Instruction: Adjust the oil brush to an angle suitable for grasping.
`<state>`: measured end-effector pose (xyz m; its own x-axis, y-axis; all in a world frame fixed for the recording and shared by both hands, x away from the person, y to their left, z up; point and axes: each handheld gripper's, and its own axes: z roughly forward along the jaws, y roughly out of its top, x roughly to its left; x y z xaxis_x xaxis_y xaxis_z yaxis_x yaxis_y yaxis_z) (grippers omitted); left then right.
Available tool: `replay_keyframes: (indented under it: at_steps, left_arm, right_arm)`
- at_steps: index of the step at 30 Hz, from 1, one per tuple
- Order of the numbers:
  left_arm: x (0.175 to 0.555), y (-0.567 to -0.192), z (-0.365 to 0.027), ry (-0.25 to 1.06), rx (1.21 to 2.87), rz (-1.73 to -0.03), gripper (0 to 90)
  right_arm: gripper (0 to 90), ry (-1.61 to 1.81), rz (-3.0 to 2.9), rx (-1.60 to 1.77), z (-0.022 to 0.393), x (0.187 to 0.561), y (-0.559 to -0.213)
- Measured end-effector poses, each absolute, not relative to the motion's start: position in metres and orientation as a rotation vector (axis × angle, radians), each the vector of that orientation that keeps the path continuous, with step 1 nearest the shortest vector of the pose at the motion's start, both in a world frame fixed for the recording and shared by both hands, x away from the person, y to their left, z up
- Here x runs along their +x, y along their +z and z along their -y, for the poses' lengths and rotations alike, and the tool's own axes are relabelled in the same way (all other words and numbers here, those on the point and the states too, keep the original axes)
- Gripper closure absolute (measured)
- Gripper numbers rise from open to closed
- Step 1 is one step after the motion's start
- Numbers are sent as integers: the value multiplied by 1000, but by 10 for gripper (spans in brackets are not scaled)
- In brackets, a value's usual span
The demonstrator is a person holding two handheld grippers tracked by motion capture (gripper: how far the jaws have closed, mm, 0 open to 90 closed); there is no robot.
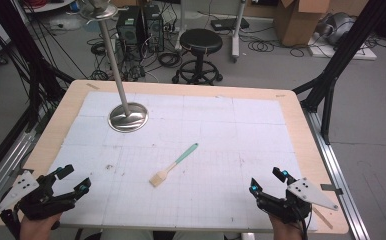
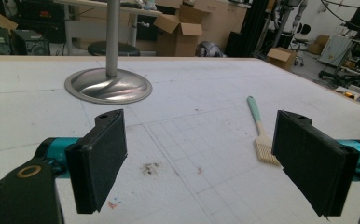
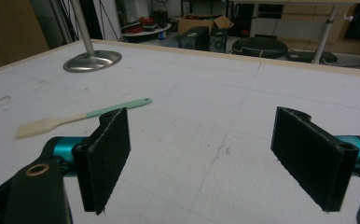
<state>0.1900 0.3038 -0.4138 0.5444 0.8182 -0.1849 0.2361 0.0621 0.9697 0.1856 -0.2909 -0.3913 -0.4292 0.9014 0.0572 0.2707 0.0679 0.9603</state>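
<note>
Tabletop [image 1: 281, 130]: white gridded sheet on a wood board. Metal stand [image 1: 127, 117] at far left, round base flat on the sheet, pole rising. Left gripper [image 1: 71, 179] at near-left corner, jaws wide, nothing between. Right gripper [image 1: 267, 181] at near-right corner, jaws wide, nothing between. Brush [image 1: 173, 165] mid-sheet, flat, green handle pointing far-right, bristles toward near edge, well apart from both grippers.

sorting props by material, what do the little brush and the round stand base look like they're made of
Small pastry brush with mint-green handle: the handle looks like matte painted wood or plastic, going by its flat even colour; which one is unclear. The neck and pale tan bristles look like bare wood and natural or nylon fibre.

Round silver stand base with upright pole: polished metal, probably steel, judging by its mirror-like streaked reflections.
</note>
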Motion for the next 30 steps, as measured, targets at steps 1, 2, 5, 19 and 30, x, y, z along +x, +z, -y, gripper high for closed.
replay_keyframes:
  at_steps: [1,2,5,19,30]
  left_arm:
    - [190,-414,-304,561,1485,-953,183]
    - [190,-414,-304,562,1483,-954,183]
    - [192,-415,-305,559,1479,-963,183]
    - [206,-412,-269,468,1636,-817,578]
    - [229,-414,-191,359,1792,-691,895]
  right_arm:
    - [181,1385,-1765,1171,291,186,-391]
    - [181,1384,-1766,1167,291,186,-391]
    - [181,1381,-1769,1170,292,186,-392]
    - [184,1388,-1733,1202,302,177,-392]
    - [185,1380,-1733,1201,300,172,-392]
